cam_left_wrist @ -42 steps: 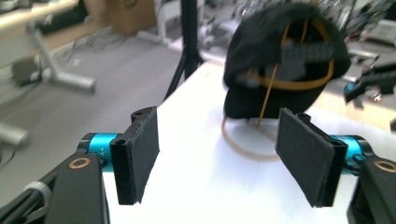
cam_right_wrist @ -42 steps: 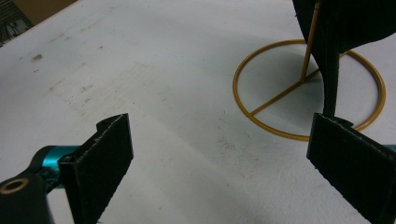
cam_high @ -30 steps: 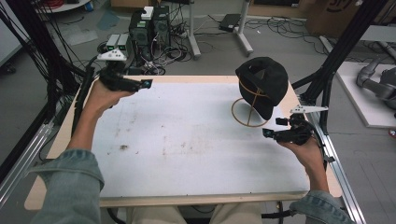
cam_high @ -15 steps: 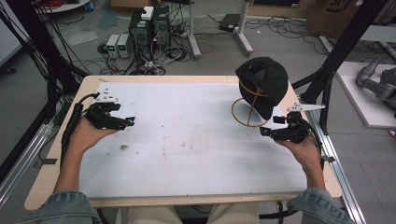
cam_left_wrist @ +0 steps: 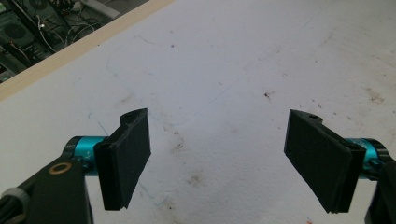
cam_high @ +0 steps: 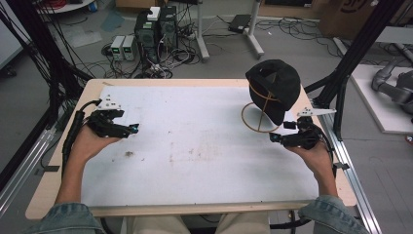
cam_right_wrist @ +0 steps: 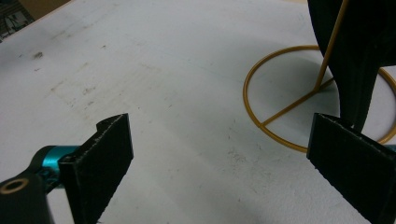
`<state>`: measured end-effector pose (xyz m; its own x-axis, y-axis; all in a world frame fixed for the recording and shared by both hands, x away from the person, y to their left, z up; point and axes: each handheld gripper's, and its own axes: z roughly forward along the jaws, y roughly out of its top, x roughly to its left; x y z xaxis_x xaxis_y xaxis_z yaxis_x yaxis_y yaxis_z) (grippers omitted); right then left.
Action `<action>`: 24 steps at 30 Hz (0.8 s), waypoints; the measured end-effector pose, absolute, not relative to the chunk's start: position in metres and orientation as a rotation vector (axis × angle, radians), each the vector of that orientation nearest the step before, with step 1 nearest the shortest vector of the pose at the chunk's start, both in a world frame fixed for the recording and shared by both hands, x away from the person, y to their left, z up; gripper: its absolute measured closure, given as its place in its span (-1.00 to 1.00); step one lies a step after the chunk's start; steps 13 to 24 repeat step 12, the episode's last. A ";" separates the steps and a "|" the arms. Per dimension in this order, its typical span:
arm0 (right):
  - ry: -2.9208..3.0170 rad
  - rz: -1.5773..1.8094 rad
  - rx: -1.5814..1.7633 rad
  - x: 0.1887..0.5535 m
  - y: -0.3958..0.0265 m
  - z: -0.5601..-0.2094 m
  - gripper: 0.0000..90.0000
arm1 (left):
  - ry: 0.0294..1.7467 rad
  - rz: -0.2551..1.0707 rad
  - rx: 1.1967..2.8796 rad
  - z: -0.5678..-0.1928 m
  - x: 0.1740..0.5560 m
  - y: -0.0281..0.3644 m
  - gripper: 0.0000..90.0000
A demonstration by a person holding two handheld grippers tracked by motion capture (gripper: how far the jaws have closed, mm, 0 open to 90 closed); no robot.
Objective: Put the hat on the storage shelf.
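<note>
A black cap [cam_high: 273, 85] hangs on a gold wire stand [cam_high: 257, 120] at the right rear of the white table [cam_high: 195, 146]. My right gripper [cam_high: 275, 138] hovers just in front of the stand's ring, open and empty. In the right gripper view the gold wire stand [cam_right_wrist: 289, 107] lies ahead of the right gripper [cam_right_wrist: 224, 158], with the black cap [cam_right_wrist: 359, 51] hanging at the upper right. My left gripper [cam_high: 134, 128] is held low at the table's left side, open with nothing in it. The left gripper [cam_left_wrist: 217, 154] looks down on bare, stained tabletop.
The table's wooden rim [cam_high: 170, 82] runs along the far edge. Beyond it on the floor stand computer towers [cam_high: 157, 24] and tangled cables. Black frame posts [cam_high: 358, 53] rise at the right, and a metal rail [cam_high: 350, 165] borders the right side.
My left gripper has pulled back from the far left corner toward the near left and dropped lower. The right gripper has barely moved.
</note>
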<state>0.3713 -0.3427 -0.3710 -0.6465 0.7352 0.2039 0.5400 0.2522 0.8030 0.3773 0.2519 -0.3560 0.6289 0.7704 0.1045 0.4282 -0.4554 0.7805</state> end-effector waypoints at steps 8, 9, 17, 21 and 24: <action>2.318 1.335 1.191 0.371 -0.341 -0.372 -0.85 | 0.924 0.600 2.111 -0.359 0.375 0.248 -0.49; 2.317 1.337 1.188 0.371 -0.341 -0.371 -0.85 | 0.922 0.598 2.112 -0.359 0.375 0.248 -0.49; 2.319 1.336 1.185 0.371 -0.340 -0.371 -0.85 | 0.922 0.603 2.105 -0.361 0.373 0.249 -0.49; 2.319 1.336 1.185 0.371 -0.340 -0.371 -0.85 | 0.922 0.603 2.105 -0.361 0.373 0.249 -0.49; 2.319 1.336 1.185 0.371 -0.340 -0.371 -0.85 | 0.922 0.603 2.105 -0.361 0.373 0.249 -0.49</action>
